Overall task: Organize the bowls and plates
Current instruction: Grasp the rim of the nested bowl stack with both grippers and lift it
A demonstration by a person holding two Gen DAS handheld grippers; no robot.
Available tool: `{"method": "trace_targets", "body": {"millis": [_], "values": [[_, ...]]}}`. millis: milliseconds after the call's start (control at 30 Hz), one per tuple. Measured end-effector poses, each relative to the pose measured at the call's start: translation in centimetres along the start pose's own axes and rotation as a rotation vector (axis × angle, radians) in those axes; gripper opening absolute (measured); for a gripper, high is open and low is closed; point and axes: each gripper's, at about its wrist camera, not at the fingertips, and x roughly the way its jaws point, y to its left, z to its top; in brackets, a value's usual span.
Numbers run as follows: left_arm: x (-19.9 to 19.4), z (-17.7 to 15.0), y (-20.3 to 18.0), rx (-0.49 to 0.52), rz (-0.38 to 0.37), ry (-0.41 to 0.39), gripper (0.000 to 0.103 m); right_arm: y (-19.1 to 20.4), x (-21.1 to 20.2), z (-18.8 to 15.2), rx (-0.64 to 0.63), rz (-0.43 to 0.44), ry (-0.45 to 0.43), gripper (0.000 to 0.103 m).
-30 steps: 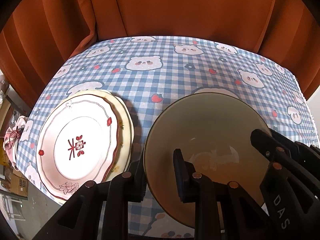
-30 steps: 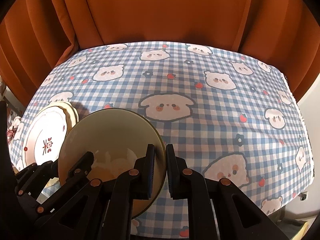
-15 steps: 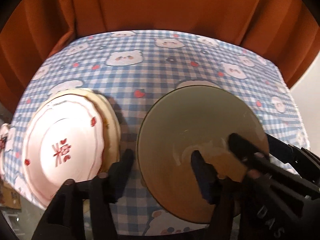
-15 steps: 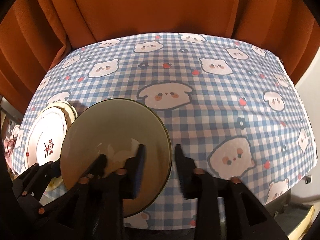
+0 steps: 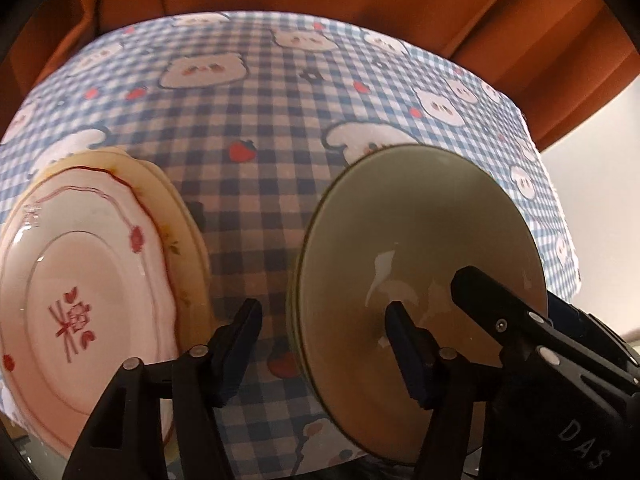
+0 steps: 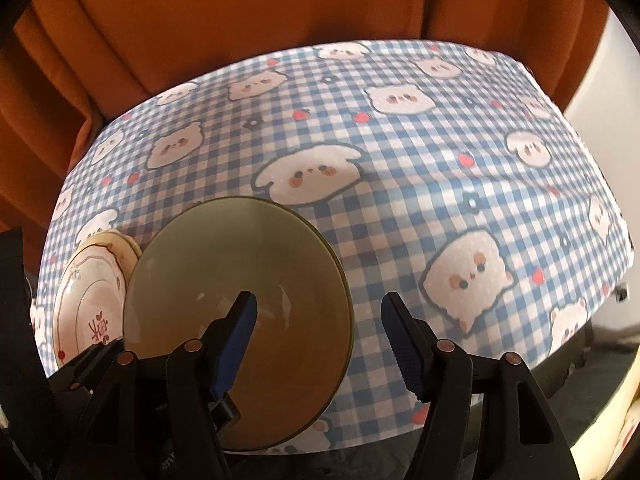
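From the left wrist view, we had the olive bowl (image 5: pixel 420 240) sitting on the checked tablecloth (image 5: pixel 260 128) near the front edge, and our left gripper (image 5: pixel 324 344) stood spread wide. One finger was outside the bowl's left wall, the other inside over the basin, and neither touched the rim. The right gripper (image 5: pixel 520 320) reached in from the far side. Just beside the bowl, apart from it, lay the pink plate (image 5: pixel 80 280) stacked on a cream plate (image 5: pixel 188 256), right at the table's left corner.

From the right wrist view, we saw the same bowl (image 6: pixel 240 276), upright, its rim overlapping the pink plate (image 6: pixel 90 300) from this angle; whether they touched, we could not tell. Our right gripper (image 6: pixel 320 340) was released too, jaws parted, one finger over the bowl's inside and one out over the cloth, straddling the right wall without pinching it.

We judged the work well along: two plates stacked, the bowl set down next to them, both tools let go. No other dishes showed on the cloth.
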Motion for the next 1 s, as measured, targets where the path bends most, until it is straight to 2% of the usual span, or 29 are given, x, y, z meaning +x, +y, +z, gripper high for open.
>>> {"method": "trace_targets", "body": {"millis": [167, 333, 467, 633, 800, 1000], "values": [[-0.1, -0.1, -0.3, 0.024, -0.020, 0.003, 0.056, -0.8, 0.4, -0.2, 0.046, 0.010, 0.015, 0.073], [0.2, 0.0, -0.4, 0.017, -0.024, 0.011, 0.056, -1.6, 0.8, -0.2, 0.069, 0.050, 0.020, 0.073], [0.3, 0.2, -1.0, 0.025, 0.012, 0.011, 0.056, -2.4, 1.7, 0.1, 0.084, 0.103, 0.038, 0.073], [0.3, 0.2, -1.8, 0.048, 0.086, 0.006, 0.057, -3.4, 3.3, 0.4, 0.091, 0.211, 0.070, 0.073], [0.4, 0.4, -1.9, 0.019, 0.118, 0.011, 0.058, -4.2, 4.6, 0.7, 0.120, 0.311, 0.097, 0.072], [0.4, 0.5, -2.0, -0.037, 0.149, 0.001, 0.057, -4.3, 5.5, 1.4, 0.099, 0.386, 0.139, 0.050]]}}
